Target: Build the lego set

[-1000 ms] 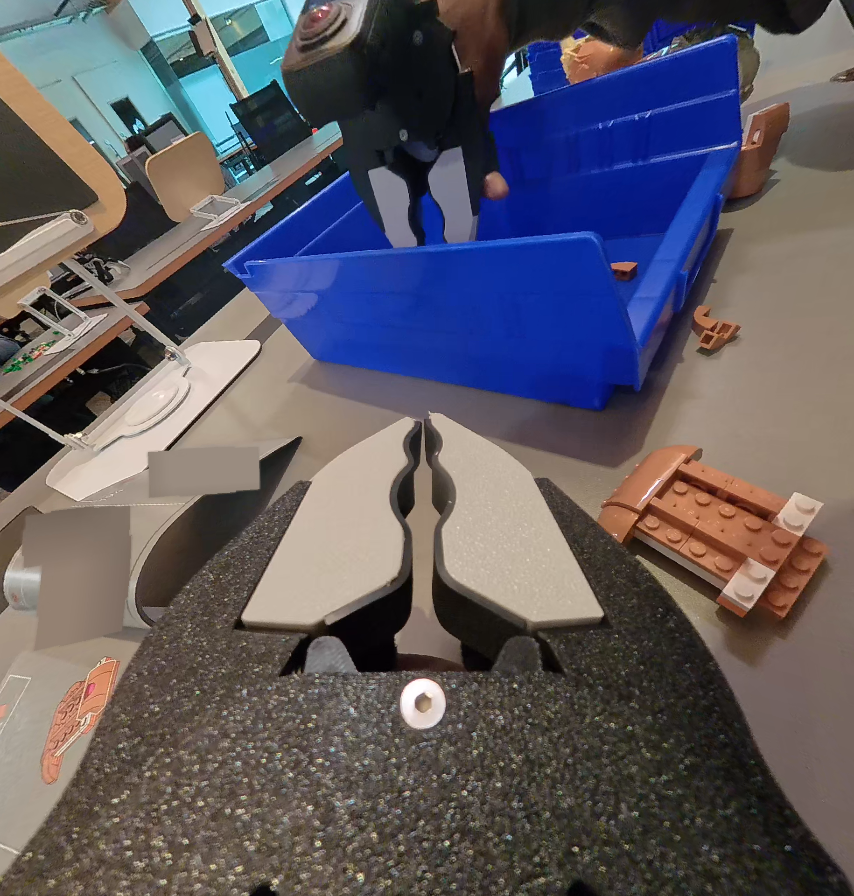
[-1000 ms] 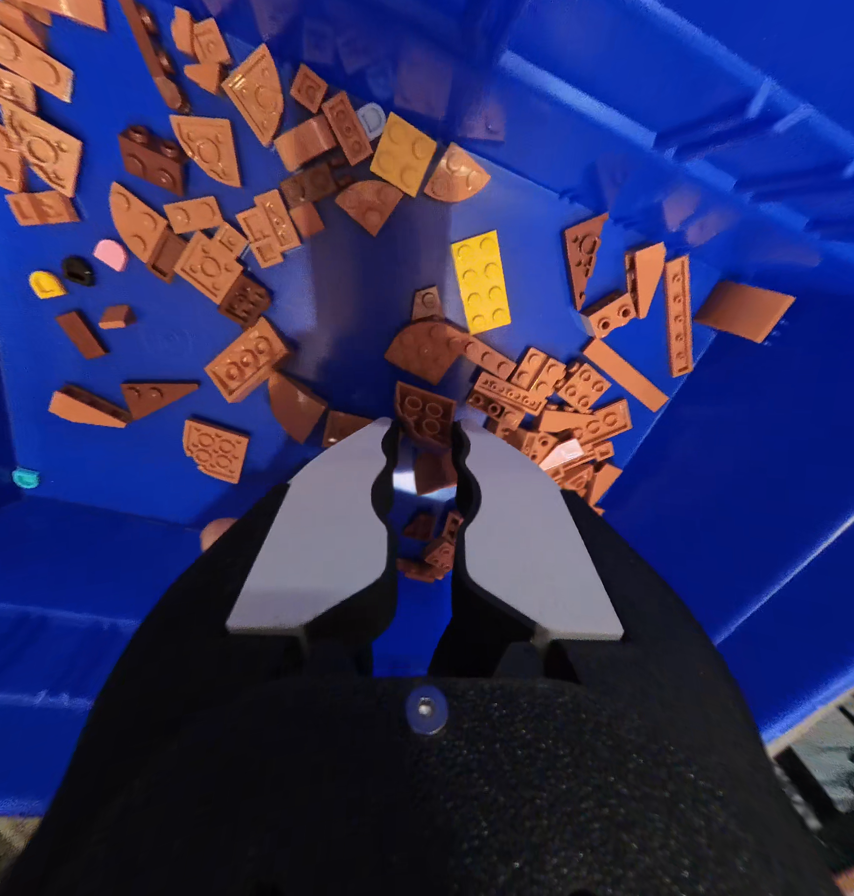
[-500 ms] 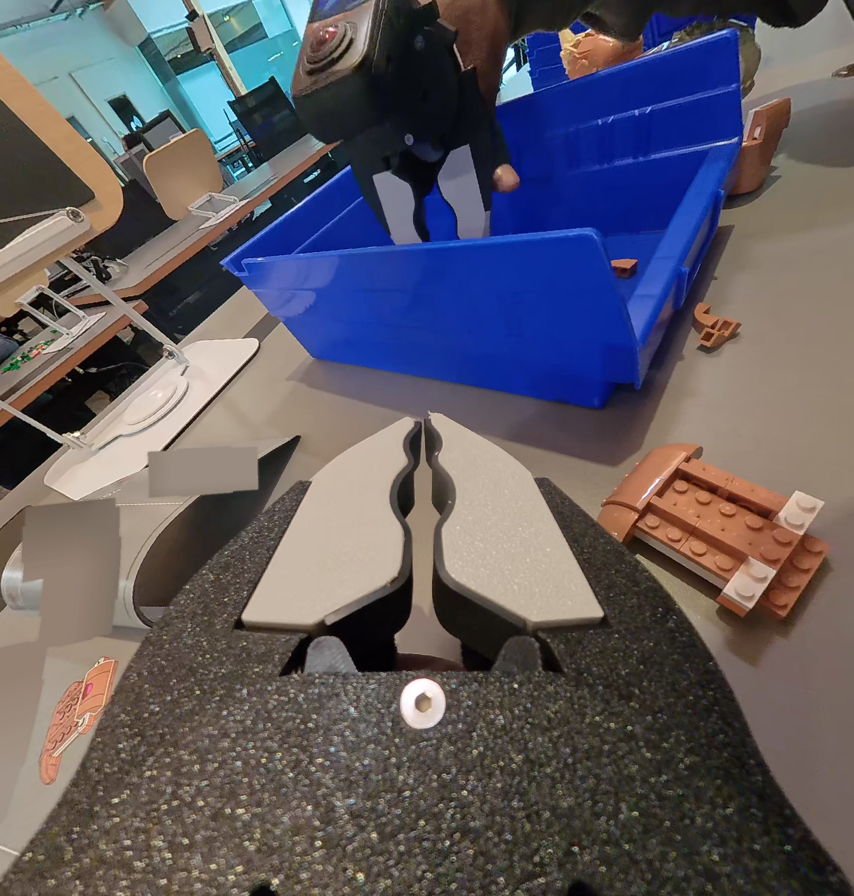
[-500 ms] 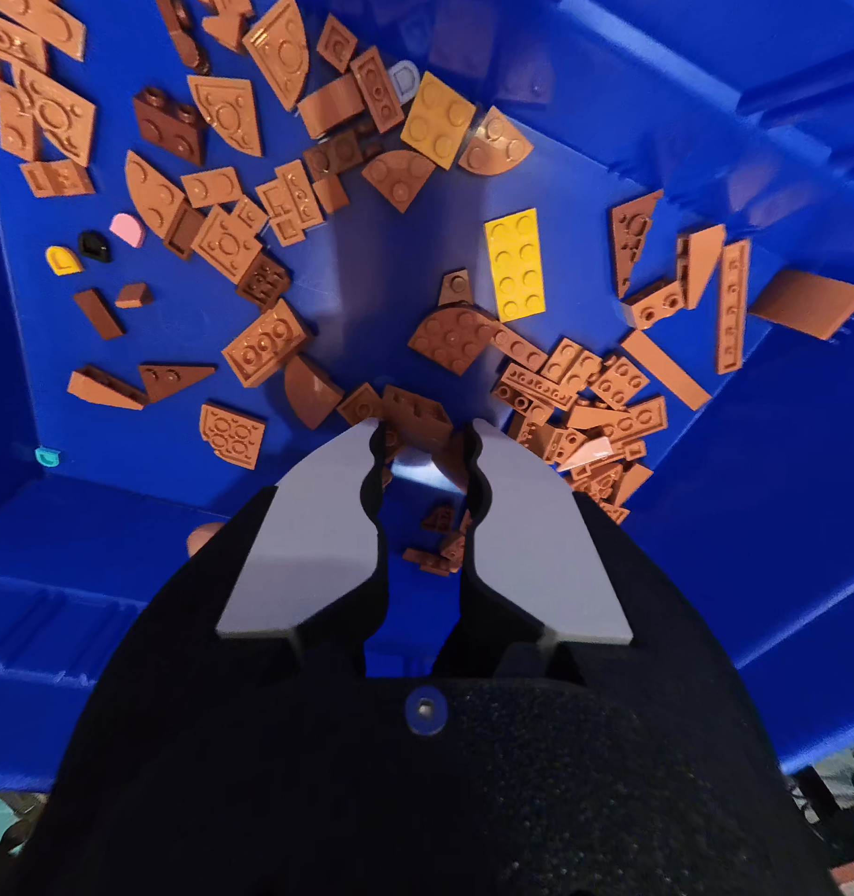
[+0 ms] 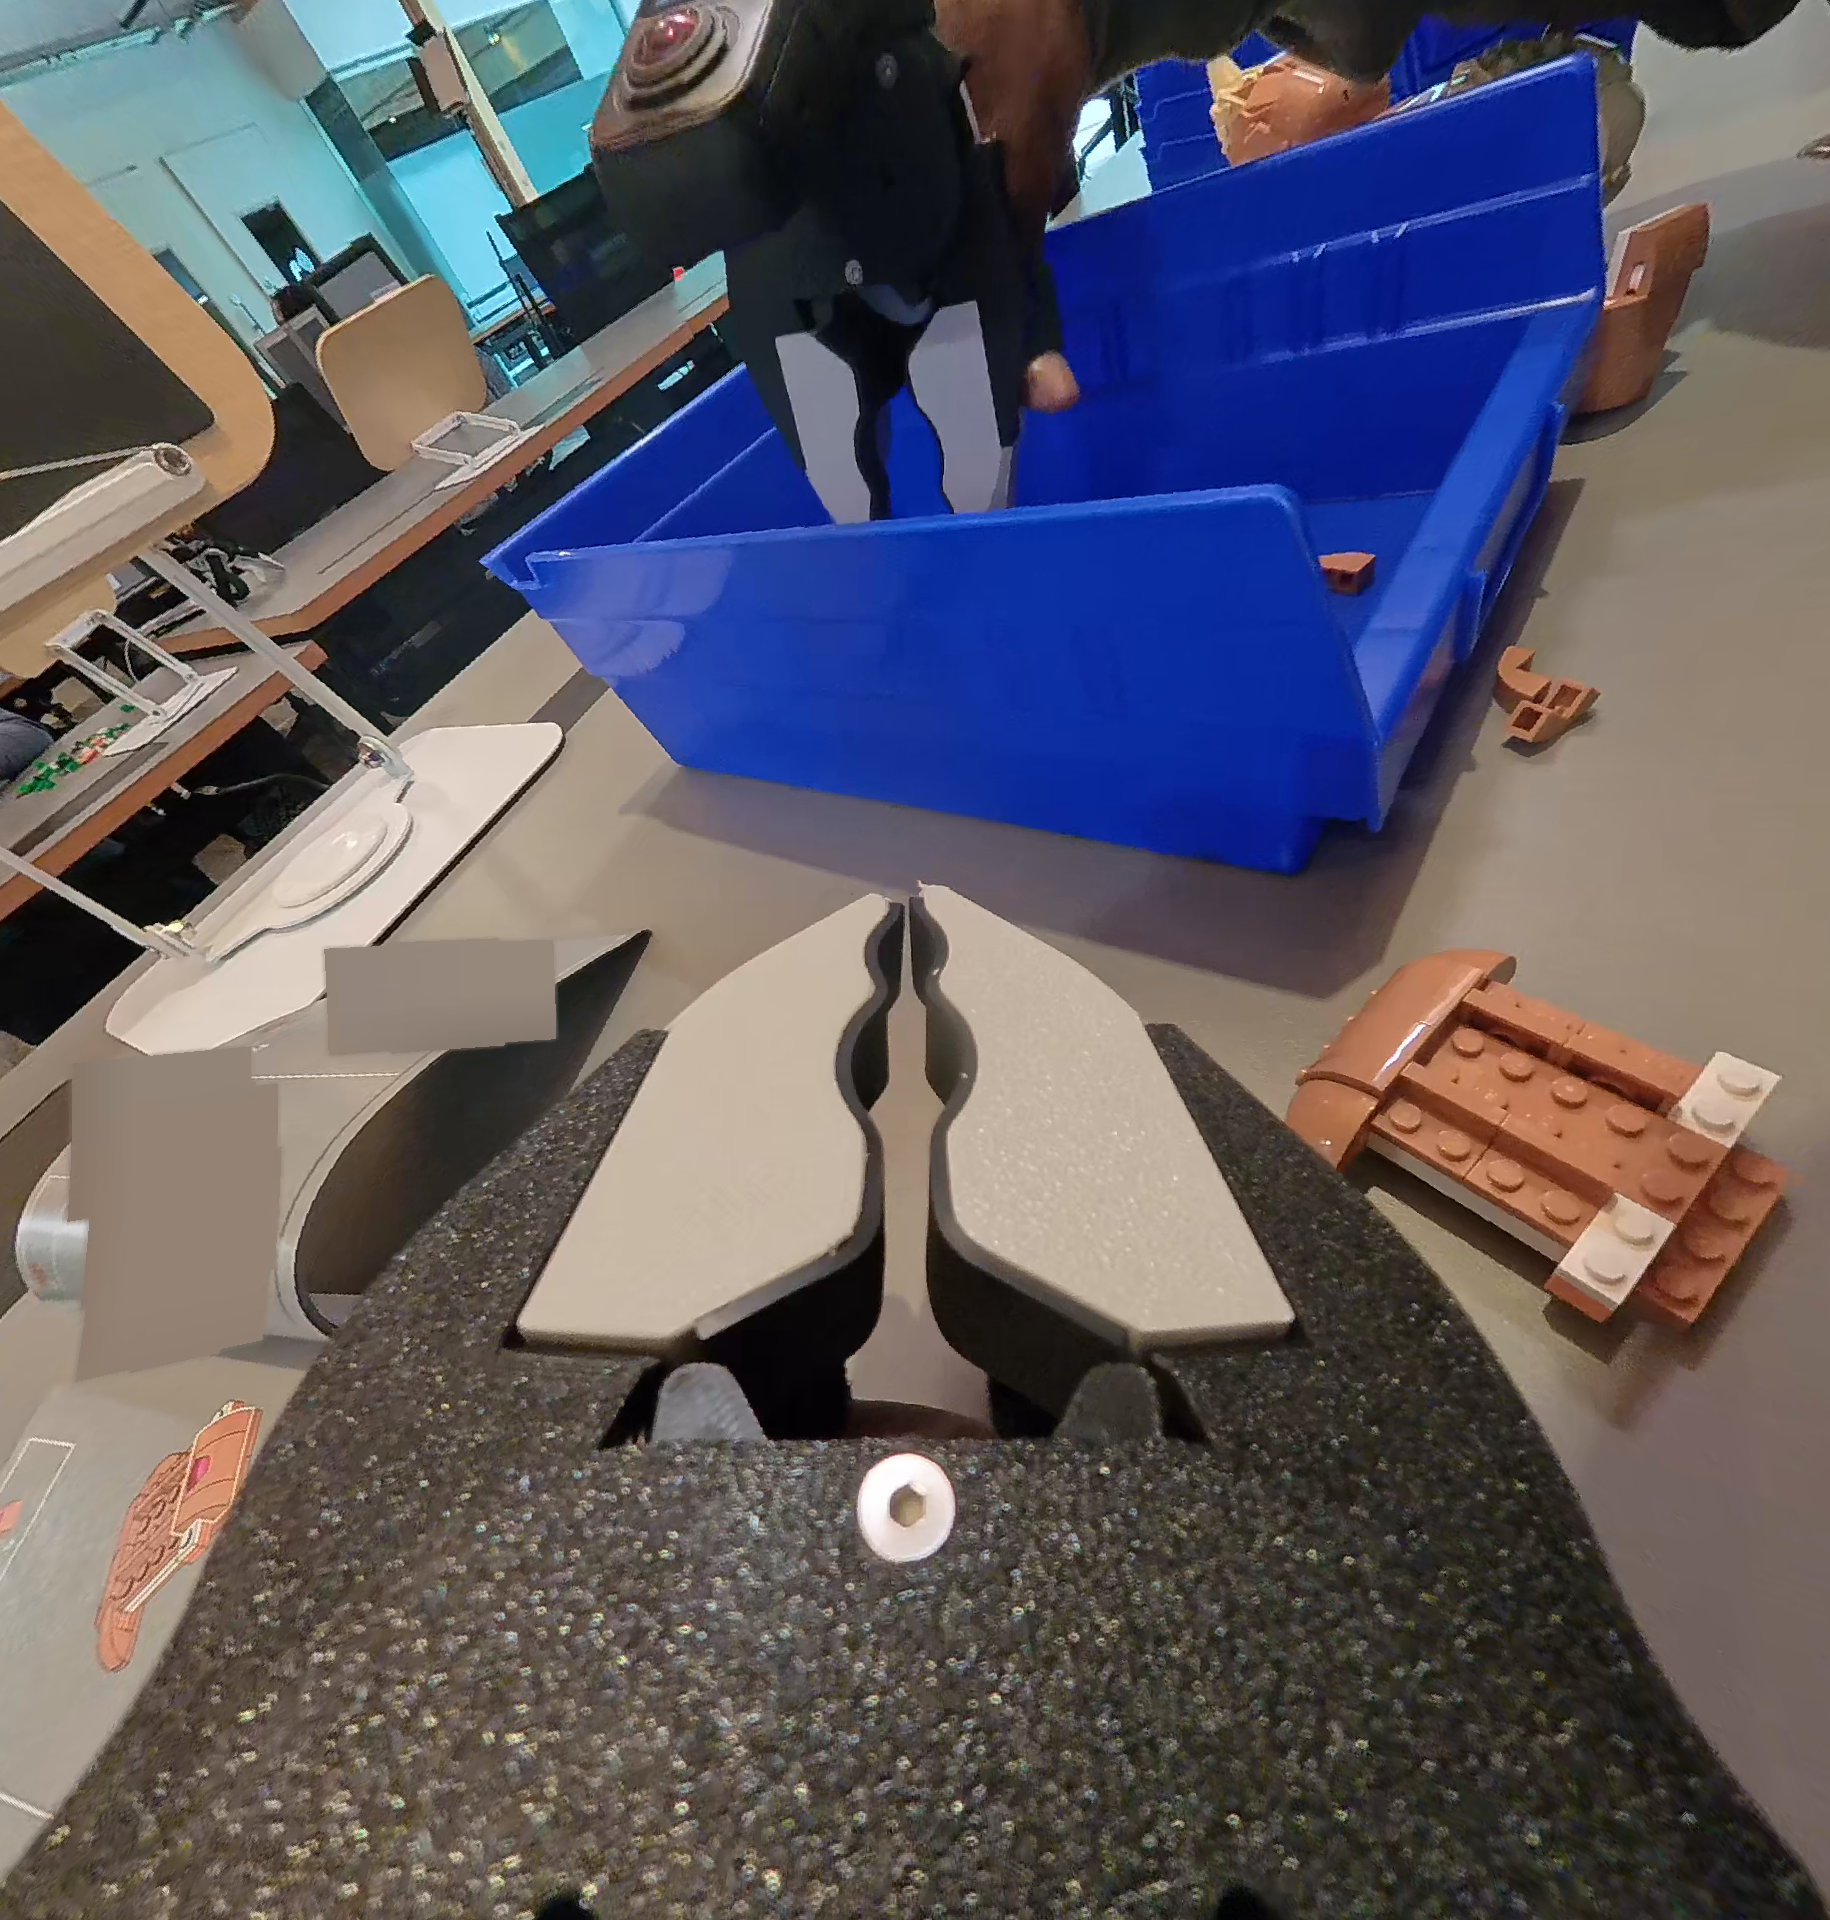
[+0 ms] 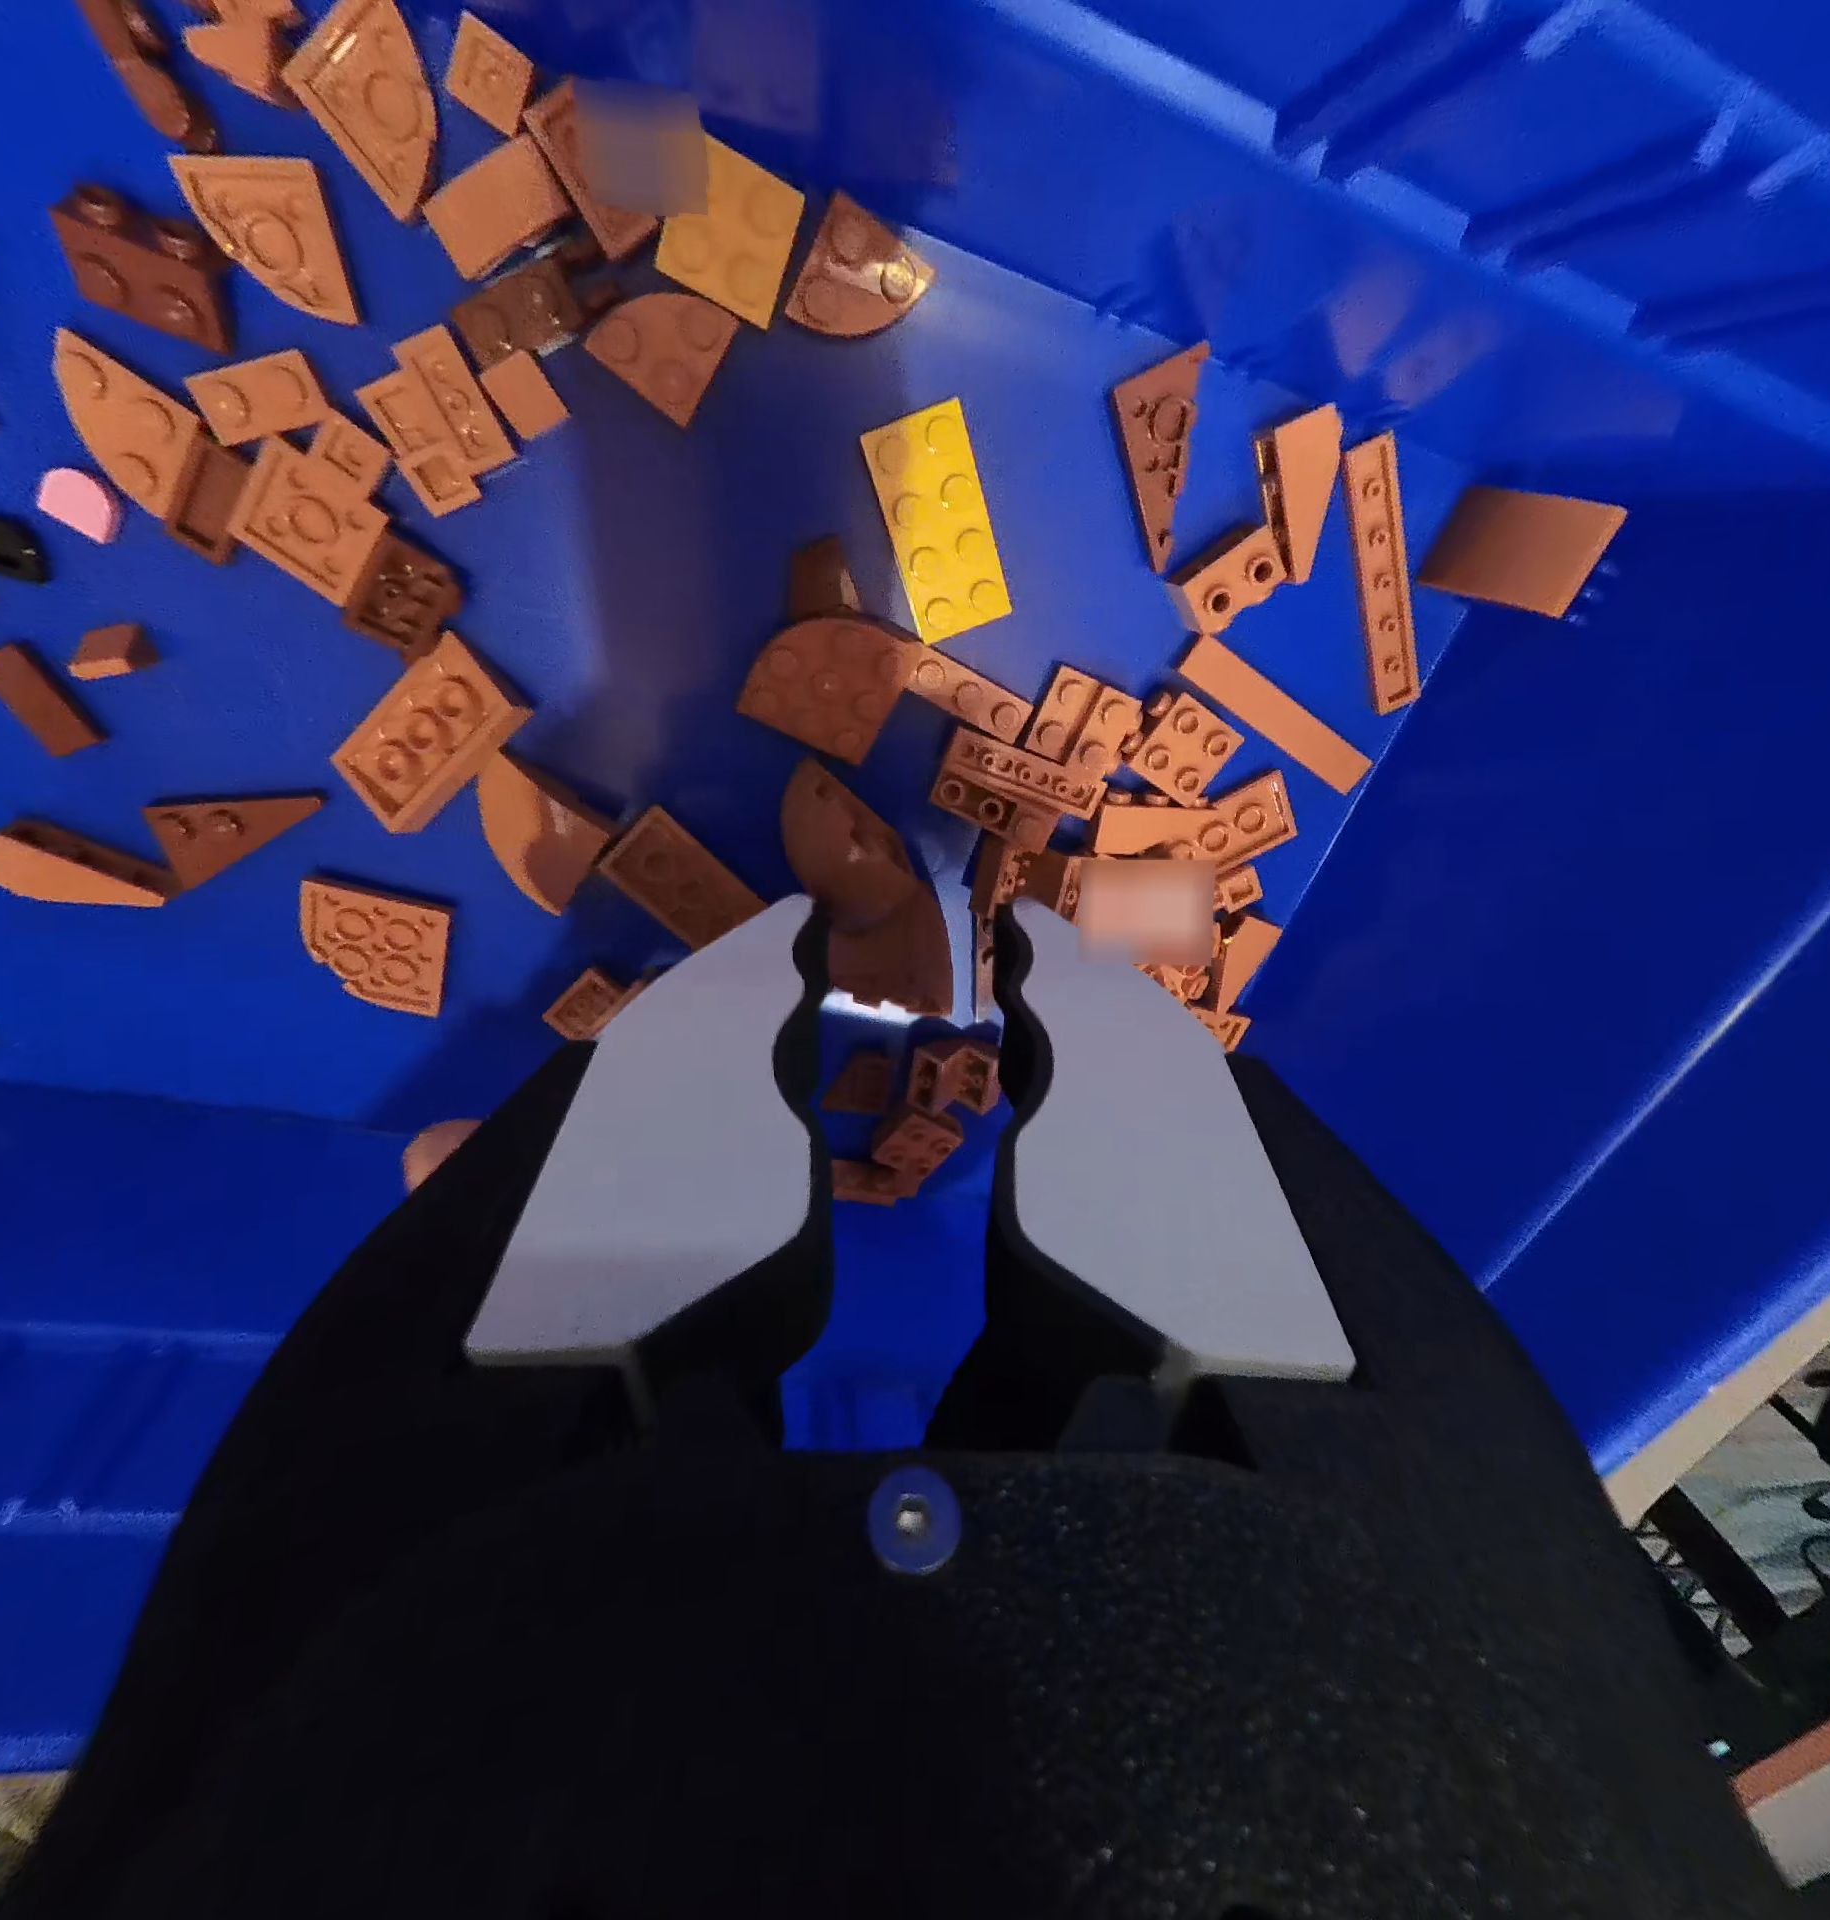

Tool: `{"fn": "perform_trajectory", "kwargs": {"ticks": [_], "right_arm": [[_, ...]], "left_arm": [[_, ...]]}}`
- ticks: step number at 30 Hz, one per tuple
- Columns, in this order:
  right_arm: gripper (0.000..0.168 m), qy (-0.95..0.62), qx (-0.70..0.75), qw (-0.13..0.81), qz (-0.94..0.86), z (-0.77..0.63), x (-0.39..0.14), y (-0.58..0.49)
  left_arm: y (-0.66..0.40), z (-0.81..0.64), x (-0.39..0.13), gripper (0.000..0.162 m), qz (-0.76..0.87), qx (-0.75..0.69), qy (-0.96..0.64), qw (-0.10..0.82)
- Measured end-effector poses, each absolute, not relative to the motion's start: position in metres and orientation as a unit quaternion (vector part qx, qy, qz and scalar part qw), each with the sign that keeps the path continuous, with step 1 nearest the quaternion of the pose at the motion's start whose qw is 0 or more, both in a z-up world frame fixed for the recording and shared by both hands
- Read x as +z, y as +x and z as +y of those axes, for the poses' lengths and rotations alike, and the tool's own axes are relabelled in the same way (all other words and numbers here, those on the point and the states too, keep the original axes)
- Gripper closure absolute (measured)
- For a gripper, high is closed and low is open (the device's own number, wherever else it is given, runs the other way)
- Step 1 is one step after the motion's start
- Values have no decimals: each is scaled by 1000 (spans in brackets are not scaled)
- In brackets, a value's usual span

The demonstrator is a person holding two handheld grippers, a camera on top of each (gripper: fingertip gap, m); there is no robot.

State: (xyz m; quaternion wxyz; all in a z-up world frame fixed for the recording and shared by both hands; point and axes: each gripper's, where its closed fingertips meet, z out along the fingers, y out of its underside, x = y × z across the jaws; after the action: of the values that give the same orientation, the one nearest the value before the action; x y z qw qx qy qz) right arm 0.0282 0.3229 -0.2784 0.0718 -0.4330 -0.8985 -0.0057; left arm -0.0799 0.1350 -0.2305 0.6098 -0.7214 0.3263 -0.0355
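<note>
Lego pieces, mostly brown, lay scattered over the floor of the blue bin, with a yellow plate among them. The right gripper hung inside the bin, its jaws parted narrowly around a rounded brown piece; whether they pressed it could not be told. The left gripper hovered over the grey table, fingers closed together and empty, near a partly built brown assembly lying to its right.

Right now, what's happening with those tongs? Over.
Left tongs shut, empty, over table. Right tongs open in blue bin, straddling a brown curved piece. Loose bricks crowd it.
</note>
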Motion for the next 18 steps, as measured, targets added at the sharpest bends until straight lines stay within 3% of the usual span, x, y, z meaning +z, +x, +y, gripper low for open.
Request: {"fn": "perform_trajectory", "kwargs": {"ticks": [18], "right_arm": [[143,-457,-13,100,-884,336,-259,38]], "left_arm": [[-80,134,-227,161,326,-34,-718,614]]}}
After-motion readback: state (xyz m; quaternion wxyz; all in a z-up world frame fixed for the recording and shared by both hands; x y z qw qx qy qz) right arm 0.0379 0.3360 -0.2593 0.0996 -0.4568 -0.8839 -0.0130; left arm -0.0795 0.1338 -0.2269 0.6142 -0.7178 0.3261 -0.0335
